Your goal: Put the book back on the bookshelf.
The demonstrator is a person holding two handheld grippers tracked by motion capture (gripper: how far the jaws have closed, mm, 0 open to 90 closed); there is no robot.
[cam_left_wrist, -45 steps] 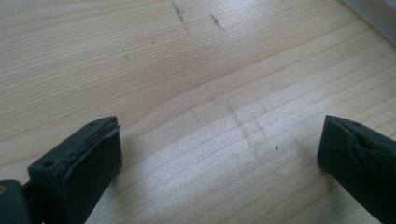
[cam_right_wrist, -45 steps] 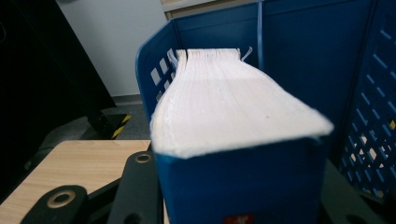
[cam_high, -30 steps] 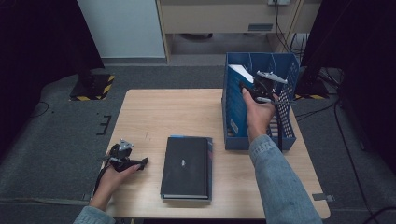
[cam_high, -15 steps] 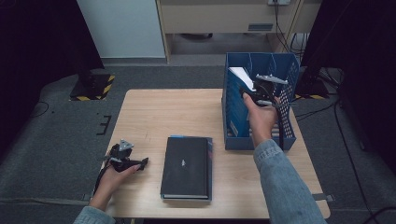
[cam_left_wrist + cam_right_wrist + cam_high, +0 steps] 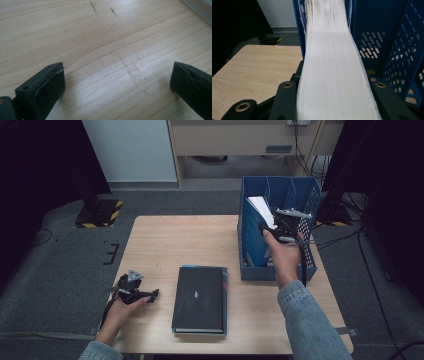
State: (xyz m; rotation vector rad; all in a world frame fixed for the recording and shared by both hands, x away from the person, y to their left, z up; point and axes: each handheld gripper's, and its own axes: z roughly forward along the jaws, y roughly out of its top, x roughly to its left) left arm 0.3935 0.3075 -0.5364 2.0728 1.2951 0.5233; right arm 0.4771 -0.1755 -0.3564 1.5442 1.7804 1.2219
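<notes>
The white book is sitting clamped between the jaws of the right gripper, page edges facing the camera in the right gripper view, its far end leaning into the blue file rack at the far right of the table. In the high view the book is showing as a white slab tilted inside one of the rack's left compartments, though which divider it is resting against is hard to tell. Compared with a second ago, the right hand is reaching a little farther over the rack's near wall and the book is lying deeper among the dividers. That suggests the filing step is nearing its end, with the release probably coming next once the book is standing on its own.

The right forearm, in a denim sleeve, is stretching up from the near right edge, wrist bent over the rack's rim.

Nearer, in the middle of the table, a black book is lying flat on what looks like a second volume, waiting untouched. At the near left, the left gripper is resting low over the bare wood with its jaws spread wide and nothing between them, unmoved over the last second, pointing right toward the black book.
</notes>
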